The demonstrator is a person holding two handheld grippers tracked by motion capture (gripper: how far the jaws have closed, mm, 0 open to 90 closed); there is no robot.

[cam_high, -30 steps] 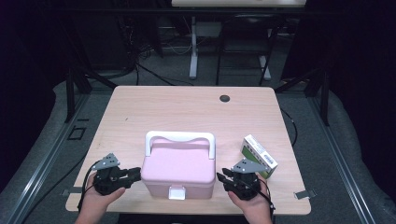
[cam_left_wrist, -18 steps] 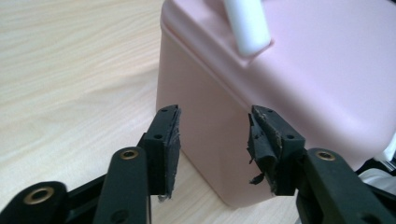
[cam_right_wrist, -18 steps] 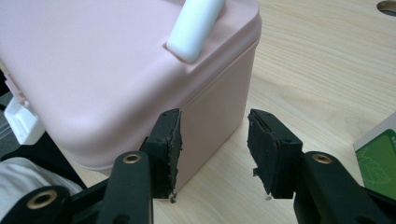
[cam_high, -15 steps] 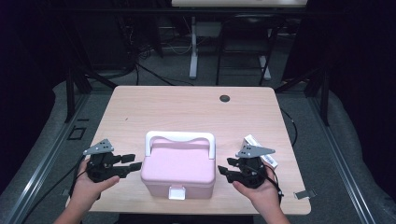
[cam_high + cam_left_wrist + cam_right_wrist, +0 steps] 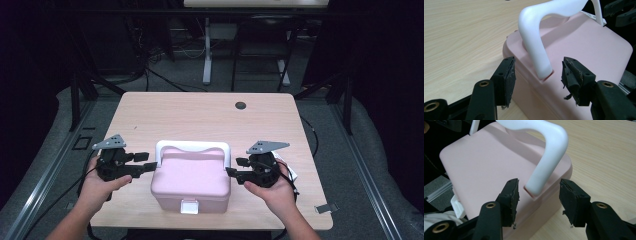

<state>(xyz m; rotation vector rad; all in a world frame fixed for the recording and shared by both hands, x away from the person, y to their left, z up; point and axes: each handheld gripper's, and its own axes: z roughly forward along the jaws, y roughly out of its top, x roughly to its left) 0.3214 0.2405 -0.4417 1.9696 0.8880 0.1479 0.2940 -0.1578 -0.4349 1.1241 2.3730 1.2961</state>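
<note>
A pink lidded box with a white carry handle and a white front latch sits near the table's front edge. My left gripper is open at the box's left side; in the left gripper view its pads flank the handle's foot on the box. At the right side of the box my right gripper is open too. Its own view has the other handle end between the jaws, over the pink lid.
The light wood table has a small dark round cap at its far right. A white item peeks out from behind my right hand. Dark floor, cables and frame legs surround the table.
Both grippers have lifted off the table and moved inward toward the box's handle ends. The green and white carton at the right is now mostly hidden behind my right hand.
</note>
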